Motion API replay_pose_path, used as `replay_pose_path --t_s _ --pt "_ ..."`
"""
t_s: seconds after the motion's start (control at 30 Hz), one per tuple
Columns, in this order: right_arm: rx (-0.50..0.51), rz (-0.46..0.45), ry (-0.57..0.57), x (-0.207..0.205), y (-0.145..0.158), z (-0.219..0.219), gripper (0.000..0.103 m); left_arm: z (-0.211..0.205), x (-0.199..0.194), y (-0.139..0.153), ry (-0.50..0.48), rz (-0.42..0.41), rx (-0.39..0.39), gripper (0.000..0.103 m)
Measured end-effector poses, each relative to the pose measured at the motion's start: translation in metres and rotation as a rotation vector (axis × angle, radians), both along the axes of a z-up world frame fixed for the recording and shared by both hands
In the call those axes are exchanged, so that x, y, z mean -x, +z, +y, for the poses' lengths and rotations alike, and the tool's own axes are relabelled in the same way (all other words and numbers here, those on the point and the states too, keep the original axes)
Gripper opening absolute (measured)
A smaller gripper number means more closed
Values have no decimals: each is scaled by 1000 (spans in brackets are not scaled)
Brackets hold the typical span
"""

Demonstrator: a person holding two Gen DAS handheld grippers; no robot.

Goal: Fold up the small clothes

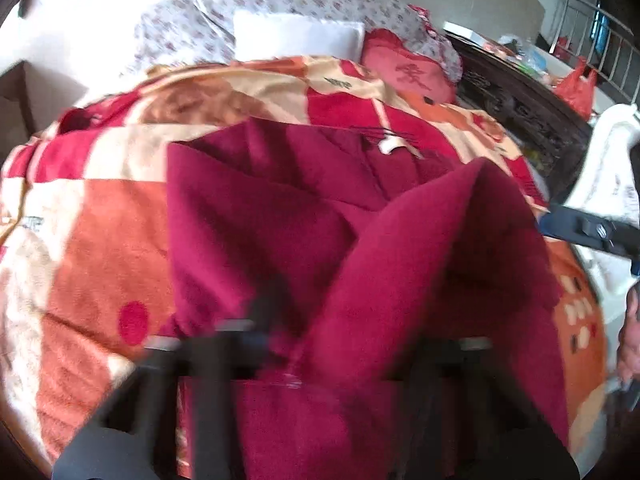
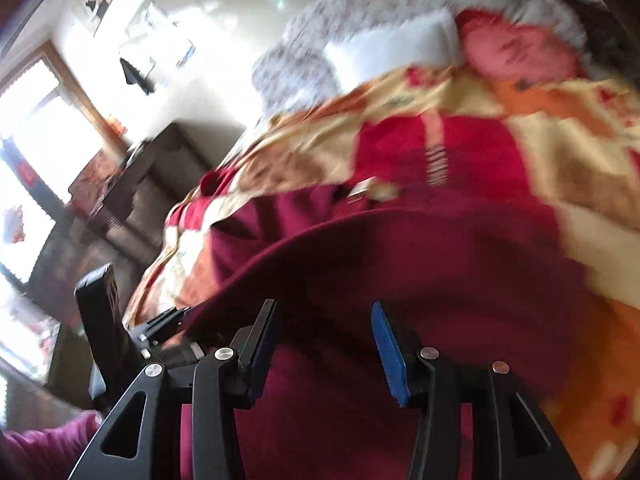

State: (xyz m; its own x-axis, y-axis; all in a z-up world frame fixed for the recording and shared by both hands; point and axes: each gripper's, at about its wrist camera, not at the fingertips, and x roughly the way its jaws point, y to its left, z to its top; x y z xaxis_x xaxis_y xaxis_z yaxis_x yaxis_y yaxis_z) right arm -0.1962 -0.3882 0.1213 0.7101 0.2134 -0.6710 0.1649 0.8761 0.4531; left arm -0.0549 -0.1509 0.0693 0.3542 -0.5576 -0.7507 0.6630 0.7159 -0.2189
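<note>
A dark red garment [image 1: 280,208] lies on a patterned red and orange blanket [image 1: 96,224]. A fold of it rises in a peak [image 1: 460,240] on the right. My left gripper [image 1: 320,344] is blurred and draped in the cloth; its fingertips are hidden, so its state is unclear. In the right wrist view the garment [image 2: 400,264] hangs in front of my right gripper [image 2: 324,320], whose blue-padded fingers [image 2: 388,344] stand apart with cloth behind them. The left gripper's body [image 2: 100,312] shows at the left there. The right gripper's arm [image 1: 592,232] shows at the right edge of the left wrist view.
Floral pillows [image 1: 280,4], a white pillow [image 1: 296,36] and a pink cushion [image 1: 404,68] lie at the bed's head. A dark carved headboard [image 1: 520,108] runs along the right. A dark cabinet [image 2: 132,184] stands by a bright window [image 2: 36,120] on the left.
</note>
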Motion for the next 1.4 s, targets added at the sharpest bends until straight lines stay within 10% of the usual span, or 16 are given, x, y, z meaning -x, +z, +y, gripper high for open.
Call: replay_pose_path --t_s 0.27,0.6,0.77,0.97,1.03,1.1,1.17,1.4 --pt "294 99 -66 93 -23 -14 46 -4 -16 76 -92 151 77 6" --pt "570 125 -71 83 -61 -4 31 -12 -29 118 -116 317 131 6" --pt "550 106 -188 94 -46 -30 2 -11 -31 114 -95 334 129 6" --pt "290 114 -198 126 -57 -54 2 -4 -47 55 -17 419 46 6" --pt "319 81 -163 128 -53 -38 15 1 -49 44 0 442 41 6" --pt "375 91 -146 121 -56 -24 71 5 -50 42 9 452 50 6" --pt "403 92 -127 106 -64 -16 73 9 -50 47 13 447 62 6" --pt "339 84 -183 81 -67 -31 19 10 -50 68 -2 425 67 6"
